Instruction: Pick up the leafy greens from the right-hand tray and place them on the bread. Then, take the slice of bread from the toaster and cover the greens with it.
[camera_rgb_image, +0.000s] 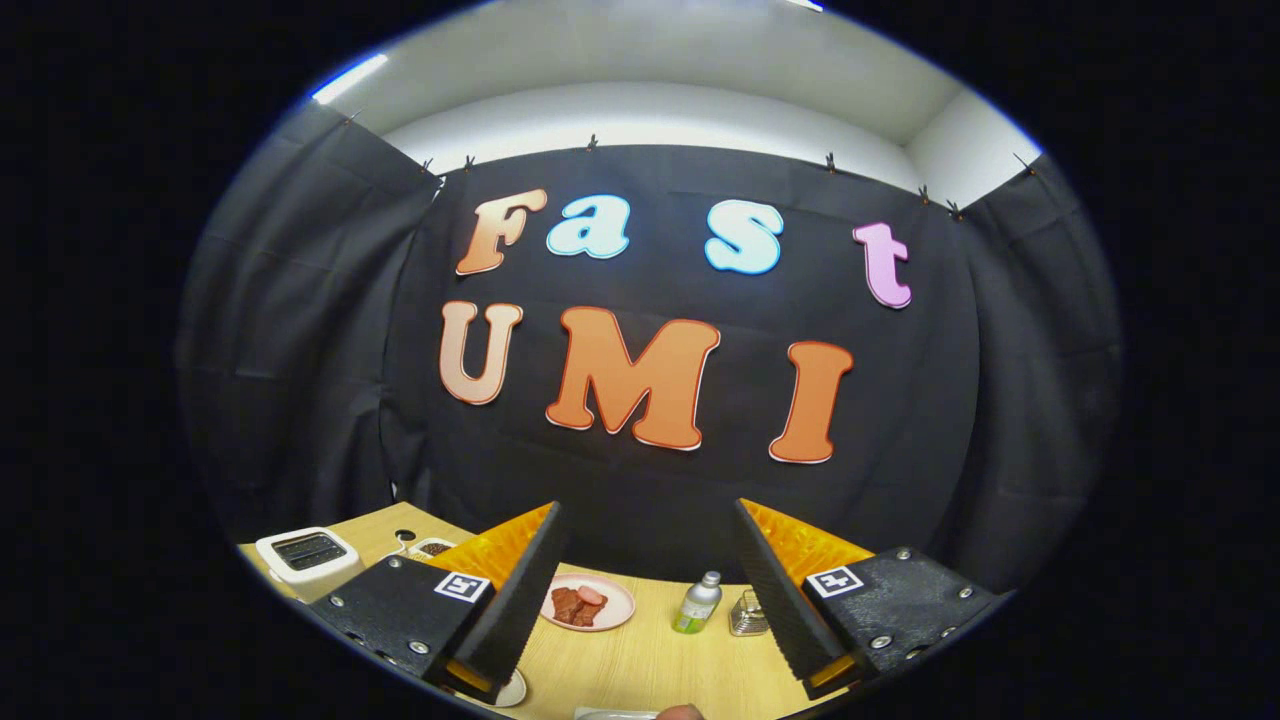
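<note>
My gripper is held high above the wooden table, open, with nothing between its fingers. A white toaster stands at the far left of the table, beyond the left finger; I cannot tell if bread sits in its slots. A pink plate with reddish-brown meat slices lies between the fingers, near the left one. Part of a white plate peeks out under the left finger. The leafy greens and the bread are hidden from me here.
A small bottle with a green label stands between the fingers, and a small clear container sits beside the right finger. A small dish lies behind the left finger near the toaster. A fingertip shows at the near edge.
</note>
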